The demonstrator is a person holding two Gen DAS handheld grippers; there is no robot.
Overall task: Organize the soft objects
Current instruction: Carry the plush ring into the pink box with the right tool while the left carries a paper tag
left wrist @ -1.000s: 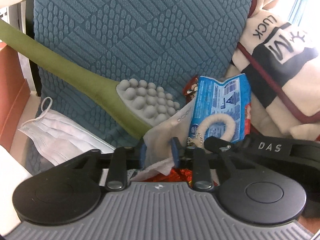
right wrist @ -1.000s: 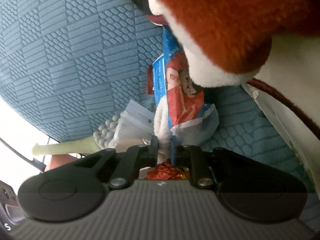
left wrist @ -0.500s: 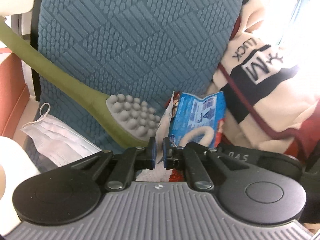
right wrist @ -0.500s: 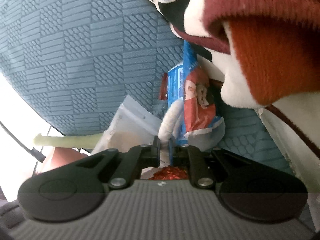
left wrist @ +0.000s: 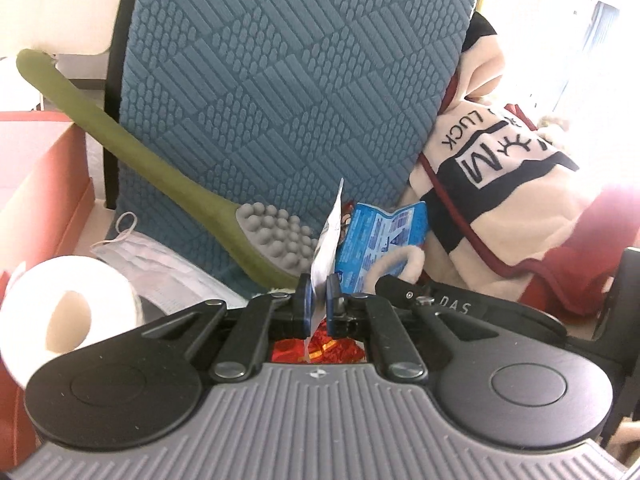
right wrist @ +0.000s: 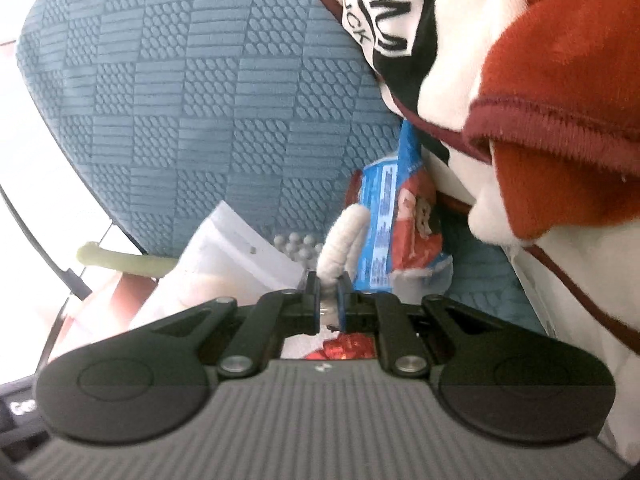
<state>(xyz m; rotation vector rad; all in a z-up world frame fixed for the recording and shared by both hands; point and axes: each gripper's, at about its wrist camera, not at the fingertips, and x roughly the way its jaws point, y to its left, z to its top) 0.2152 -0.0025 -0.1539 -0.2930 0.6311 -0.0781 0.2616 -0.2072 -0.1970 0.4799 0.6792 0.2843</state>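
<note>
In the left wrist view my left gripper (left wrist: pixel 318 294) is shut on the edge of a thin white plastic packet (left wrist: pixel 329 236), which stands up between the pads. Right beside it, my right gripper (right wrist: pixel 329 294) is shut on a cream fuzzy loop (right wrist: pixel 343 236); the loop (left wrist: pixel 394 266) curves in front of a blue and red snack packet (right wrist: pixel 400 224). Behind both leans a teal quilted cushion (left wrist: pixel 300 80). A cream, black and red garment (left wrist: pixel 500 184) printed "LUCK" lies at the right and hangs close over the right wrist view (right wrist: pixel 540 80).
A green long-handled brush (left wrist: pixel 160 176) with grey nubs leans on the cushion. A white face mask (left wrist: pixel 160 264) and a toilet roll (left wrist: pixel 68 312) lie at the lower left, by a red box (left wrist: pixel 36 184). Red foil wrappers (right wrist: pixel 348 346) lie under the grippers.
My left gripper has closed on the white packet and lifted back with it. The right gripper has risen and rolled, still gripping the loop. The toilet roll has come into view.
</note>
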